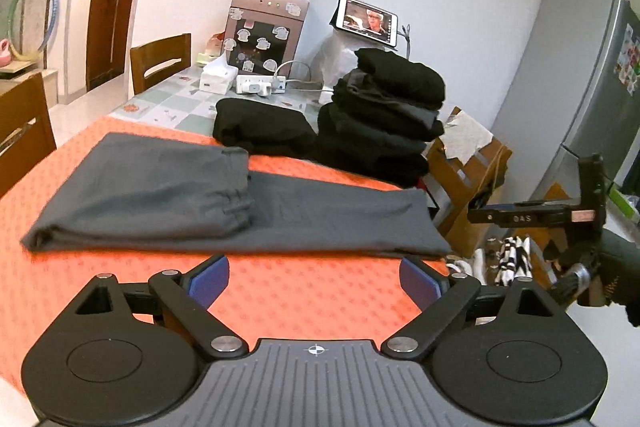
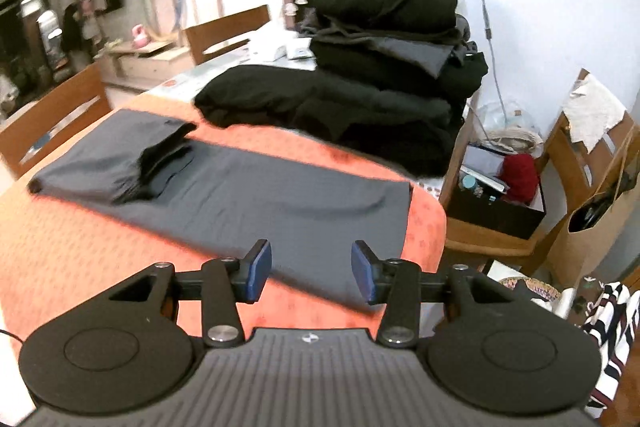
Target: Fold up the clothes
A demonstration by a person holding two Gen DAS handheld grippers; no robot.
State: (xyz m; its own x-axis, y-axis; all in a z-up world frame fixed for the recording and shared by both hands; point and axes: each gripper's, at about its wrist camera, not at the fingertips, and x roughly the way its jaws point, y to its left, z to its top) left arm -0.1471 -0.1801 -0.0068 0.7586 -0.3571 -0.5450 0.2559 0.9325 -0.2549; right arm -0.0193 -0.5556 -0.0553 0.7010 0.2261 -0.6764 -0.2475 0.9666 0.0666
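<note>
While empty: both claws, left claw (image 1: 314, 281) wide, right claw (image 2: 311, 273) half-spread, over grey trousers (image 2: 248, 187).

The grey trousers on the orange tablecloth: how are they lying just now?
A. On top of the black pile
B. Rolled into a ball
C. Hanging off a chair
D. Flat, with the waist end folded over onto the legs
D: the grey trousers lie flat on the orange tablecloth, waist end doubled back over the legs, while the pile of black clothes sits apart behind them.

Trousers (image 1: 224, 203) lie on the table (image 1: 280, 291), stacked clothes (image 1: 384, 119) behind.
</note>
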